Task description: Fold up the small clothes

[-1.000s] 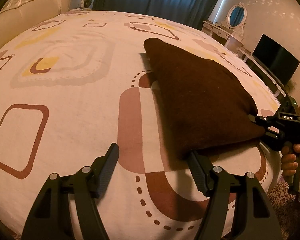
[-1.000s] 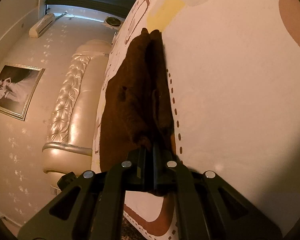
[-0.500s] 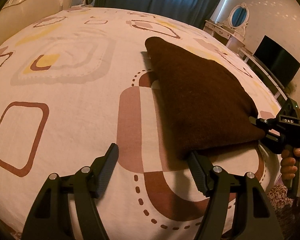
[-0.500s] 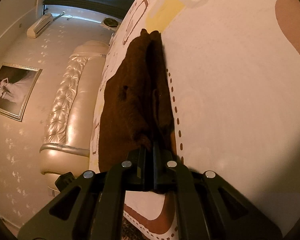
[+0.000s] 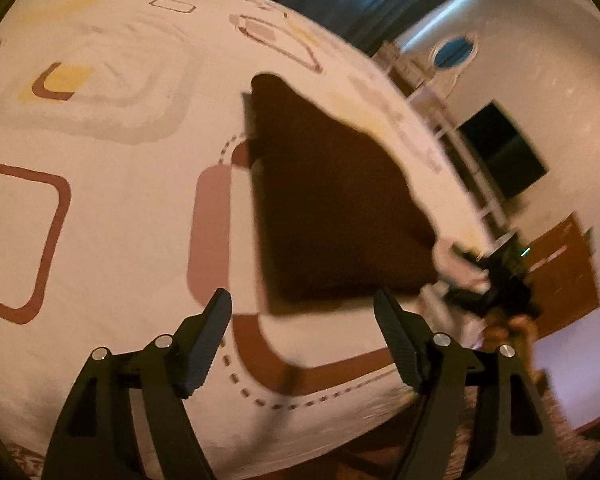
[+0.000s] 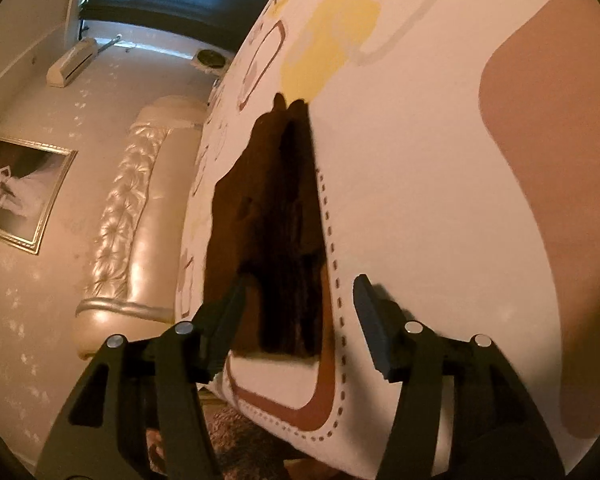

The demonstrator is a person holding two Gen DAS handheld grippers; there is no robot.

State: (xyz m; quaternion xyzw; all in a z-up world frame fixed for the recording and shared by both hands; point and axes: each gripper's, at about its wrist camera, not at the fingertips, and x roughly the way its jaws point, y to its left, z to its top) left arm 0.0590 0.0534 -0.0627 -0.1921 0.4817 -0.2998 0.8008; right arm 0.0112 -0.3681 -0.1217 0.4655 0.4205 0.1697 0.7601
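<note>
A dark brown folded garment (image 5: 332, 208) lies on the patterned bed sheet (image 5: 120, 208). In the right wrist view it (image 6: 276, 216) lies edge-on, its near end between my open fingers. My left gripper (image 5: 302, 330) is open and empty, just short of the garment's near edge. My right gripper (image 6: 300, 308) is open, its fingers either side of the garment's end without gripping it. The right gripper also shows blurred in the left wrist view (image 5: 492, 280), at the garment's right corner.
A padded cream headboard (image 6: 132, 216) stands along the bed's far side. A dressing table with an oval mirror (image 5: 456, 50) and a dark TV screen (image 5: 504, 148) stand beyond the bed. The bed's near edge (image 5: 340, 440) drops to a carpeted floor.
My right gripper has opened and let go of the garment's corner, which now rests on the bed. My left gripper has swung and drawn back a little; its view is blurred.
</note>
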